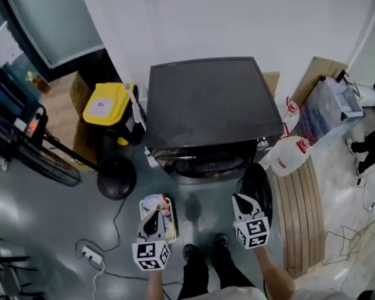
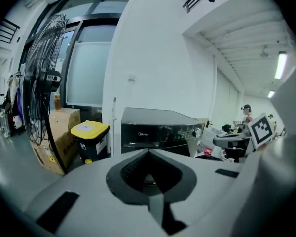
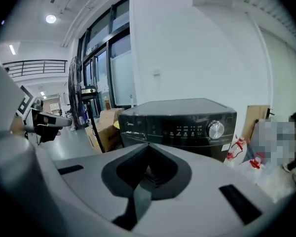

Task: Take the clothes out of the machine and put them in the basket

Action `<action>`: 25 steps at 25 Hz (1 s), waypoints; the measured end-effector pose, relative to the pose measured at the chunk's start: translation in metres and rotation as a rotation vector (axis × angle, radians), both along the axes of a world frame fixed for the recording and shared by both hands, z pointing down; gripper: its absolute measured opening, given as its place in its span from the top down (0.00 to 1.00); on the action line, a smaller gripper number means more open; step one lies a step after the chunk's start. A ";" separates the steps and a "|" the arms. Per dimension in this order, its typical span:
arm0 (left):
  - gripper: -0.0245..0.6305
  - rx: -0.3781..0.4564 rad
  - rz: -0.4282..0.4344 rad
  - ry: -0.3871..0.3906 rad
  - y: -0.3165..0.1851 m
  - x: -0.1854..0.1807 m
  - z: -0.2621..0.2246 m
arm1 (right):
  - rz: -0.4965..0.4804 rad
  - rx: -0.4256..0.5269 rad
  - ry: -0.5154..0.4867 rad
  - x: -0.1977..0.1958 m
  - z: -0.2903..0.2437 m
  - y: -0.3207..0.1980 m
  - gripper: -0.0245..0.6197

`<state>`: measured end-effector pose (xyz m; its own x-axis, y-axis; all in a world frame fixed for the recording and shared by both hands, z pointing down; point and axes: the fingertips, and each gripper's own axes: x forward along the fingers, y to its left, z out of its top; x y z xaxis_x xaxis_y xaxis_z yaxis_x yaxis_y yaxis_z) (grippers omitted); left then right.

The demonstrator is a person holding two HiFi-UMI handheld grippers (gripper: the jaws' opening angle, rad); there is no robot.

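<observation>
The left claw [image 1: 155, 217] is shut tight and empty, over the small basket [image 1: 174, 222] on the floor. The basket seems to hold clothes [image 1: 165, 206]. The right claw [image 1: 240, 200], shut and empty too, is by the open door [image 1: 258, 186] of the machine [image 1: 209, 105].

On the head view, the left gripper [image 1: 154, 221] and right gripper [image 1: 242, 201] look alike to me. Both have white shells tapering to black pointed tips, and each carries a cube [image 1: 151, 255] printed with black-and-white square markers. In the gripper views I see the jaws as broad pale grey plates. A thin seam runs below a dark, diamond-shaped recess [image 2: 149, 174] with a ridged lining, and a black rectangular slot [image 3: 239, 204] is sunk into each plate. The person wears black trousers [image 1: 195, 280] and black shoes [image 1: 220, 242].
</observation>
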<state>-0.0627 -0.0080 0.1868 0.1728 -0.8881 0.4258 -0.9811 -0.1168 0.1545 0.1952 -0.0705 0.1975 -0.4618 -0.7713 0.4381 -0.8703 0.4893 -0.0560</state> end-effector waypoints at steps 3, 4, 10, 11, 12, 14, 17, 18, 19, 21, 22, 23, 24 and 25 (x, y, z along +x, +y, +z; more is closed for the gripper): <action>0.93 0.032 -0.011 -0.002 0.004 0.003 -0.034 | 0.005 0.039 -0.002 0.009 -0.039 0.006 0.92; 0.93 0.040 -0.015 -0.002 0.005 0.004 -0.042 | 0.006 0.052 -0.004 0.010 -0.050 0.007 0.92; 0.93 0.074 -0.037 0.010 0.021 0.012 -0.090 | -0.014 0.121 -0.003 0.014 -0.114 0.016 0.92; 0.93 0.082 -0.038 0.008 0.023 0.012 -0.096 | -0.017 0.140 -0.002 0.015 -0.123 0.016 0.92; 0.93 0.091 -0.038 0.004 0.024 0.012 -0.101 | -0.017 0.159 -0.002 0.017 -0.132 0.016 0.92; 0.93 0.113 -0.039 -0.003 0.023 0.009 -0.114 | -0.013 0.192 -0.002 0.021 -0.149 0.012 0.92; 0.93 0.134 -0.054 -0.018 0.027 0.003 -0.131 | -0.017 0.212 -0.011 0.025 -0.168 0.015 0.92; 0.93 0.140 -0.057 -0.028 0.029 0.001 -0.136 | -0.021 0.221 -0.016 0.025 -0.174 0.016 0.92; 0.93 0.147 -0.057 -0.038 0.030 -0.001 -0.141 | -0.026 0.232 -0.021 0.024 -0.179 0.016 0.92; 0.93 0.159 -0.054 -0.053 0.030 0.000 -0.150 | -0.032 0.248 -0.026 0.025 -0.189 0.018 0.92; 0.93 0.160 -0.053 -0.058 0.032 0.000 -0.153 | -0.034 0.251 -0.027 0.026 -0.191 0.021 0.92; 0.93 0.161 -0.052 -0.063 0.034 0.000 -0.155 | -0.035 0.252 -0.028 0.026 -0.193 0.024 0.93; 0.93 0.164 -0.052 -0.067 0.034 0.000 -0.158 | -0.036 0.255 -0.030 0.026 -0.195 0.026 0.92; 0.93 0.170 -0.050 -0.069 0.034 0.000 -0.161 | -0.036 0.259 -0.031 0.027 -0.197 0.026 0.92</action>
